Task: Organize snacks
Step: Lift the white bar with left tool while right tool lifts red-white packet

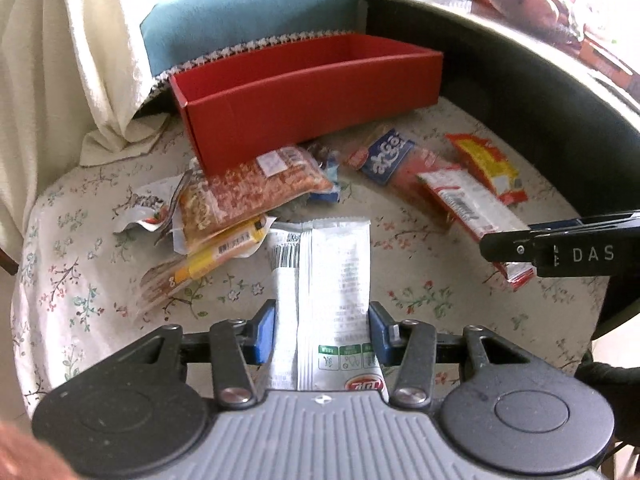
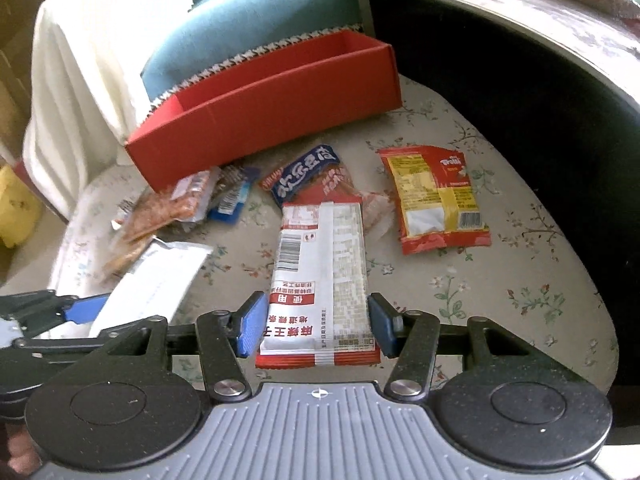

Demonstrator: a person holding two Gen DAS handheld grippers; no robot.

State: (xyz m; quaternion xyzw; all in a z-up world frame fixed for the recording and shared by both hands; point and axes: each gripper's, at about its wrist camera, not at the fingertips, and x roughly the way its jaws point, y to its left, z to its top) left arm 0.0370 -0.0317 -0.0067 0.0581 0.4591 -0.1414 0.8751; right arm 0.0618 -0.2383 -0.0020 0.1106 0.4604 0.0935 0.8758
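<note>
A: What is seen from the left wrist?

B: A white packet (image 1: 324,304) is clamped between the blue fingers (image 1: 265,334) of the left gripper (image 1: 322,334), gripped across its width near the lower end. It looks thin and light, a soft foil sleeve that would crumple if squeezed harder. The red box (image 1: 308,100) stands open at the back of the flowered worktop (image 1: 440,300), well apart from the packet. A heap of loose packets (image 1: 240,204) lies just in front of the box.

A: And where should such a packet be held?

B: Across the flat middle, it is judged, since the sealed ends are slippery and would fold over.

A: What is shown from the right wrist?

B: A red and white packet (image 2: 324,276) is held between the fingers (image 2: 252,330) of the right gripper (image 2: 316,328), pinched at both long edges near its lower end. It appears flat, fairly stiff along the seam, and light. A yellow and red packet (image 2: 436,200) lies beside it on the worktop, untouched. The box is seen empty as far as its inside can be made out.

A: Any risk?

B: A glossy wrapper could slide out if tilted steeply.
</note>
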